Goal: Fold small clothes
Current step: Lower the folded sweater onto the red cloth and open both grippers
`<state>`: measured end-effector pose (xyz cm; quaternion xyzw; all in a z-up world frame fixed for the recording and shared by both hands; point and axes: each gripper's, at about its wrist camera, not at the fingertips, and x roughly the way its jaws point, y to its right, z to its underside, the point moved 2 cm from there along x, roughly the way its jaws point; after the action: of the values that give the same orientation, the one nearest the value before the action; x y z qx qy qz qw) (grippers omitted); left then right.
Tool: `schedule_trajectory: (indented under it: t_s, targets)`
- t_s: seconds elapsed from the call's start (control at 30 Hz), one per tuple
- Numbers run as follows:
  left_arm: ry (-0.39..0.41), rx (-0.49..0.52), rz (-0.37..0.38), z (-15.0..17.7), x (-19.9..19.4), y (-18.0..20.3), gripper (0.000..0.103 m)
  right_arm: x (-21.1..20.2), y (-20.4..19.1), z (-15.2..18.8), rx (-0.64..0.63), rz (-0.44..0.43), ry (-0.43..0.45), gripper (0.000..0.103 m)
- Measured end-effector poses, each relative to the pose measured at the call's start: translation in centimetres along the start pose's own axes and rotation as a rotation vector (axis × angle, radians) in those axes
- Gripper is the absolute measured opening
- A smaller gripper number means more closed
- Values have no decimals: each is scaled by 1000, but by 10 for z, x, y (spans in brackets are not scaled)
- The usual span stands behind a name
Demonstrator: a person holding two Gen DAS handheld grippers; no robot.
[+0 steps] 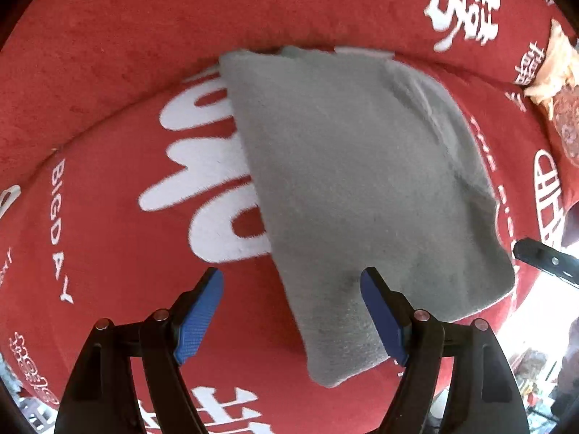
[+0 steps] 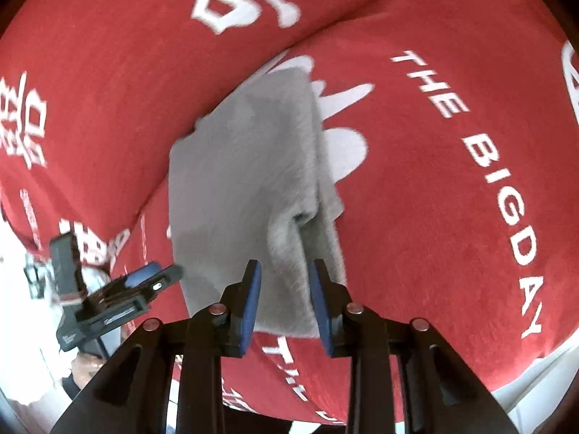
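Hovering, left gripper [image 1: 291,280]: jaws stand wide apart with nothing between the pads; points down at the cloth.
Left pads: blue; the right-hand pad [image 1: 383,320] sits over the near part of the grey garment, the left-hand pad [image 1: 199,320] over bare red fabric.
Right gripper [image 2: 285,276]: jaws parted by a narrow gap, pads not pressing on anything; grey cloth shows through the gap, whether the tips touch it I cannot tell.
Grey garment [image 1: 362,181]: small fleecy piece, folded into a rough rectangle, lying flat just ahead of both pairs of jaws; a raised crease [image 2: 302,217] runs away from the right jaws.
Surface: red cushion [image 1: 108,217] with white lettering "BIGDAY" and large white characters; the garment rests on it, covering part of a big white print [image 1: 210,166].
Behind the garment: a second red cushion [image 1: 144,29] rises as a backrest.
Far right of the left jaws: a pale crumpled item [image 1: 553,68], unclear what.
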<state>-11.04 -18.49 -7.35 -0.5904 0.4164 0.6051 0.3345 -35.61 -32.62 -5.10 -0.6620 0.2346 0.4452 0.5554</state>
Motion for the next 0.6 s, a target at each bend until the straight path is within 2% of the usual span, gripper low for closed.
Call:
schedule_trajectory:
  t_s: [0.13,0.17,0.2,0.43,0.53,0.6]
  targets:
    - [-19,16,-47,15,17,3,79,6,-17,9,-100,38,-17,22]
    - [-21,12,-46,19,19,1,83,8,-19,9,-111,43,-18,21]
    - [-24,6,-51,22,20,-2,88,7,-20,11,-117,43,-17,21]
    - [-32,-1,-51,29,24,-7,89,8,-21,20,-140,52,-14,21]
    - [-25,-5,-55,30,25,-5,89,26,-18,24,-187,106,-61,21]
    - [-20,-9,-52,32,25,-5,89,41,-4,24,-150,145,-94,20]
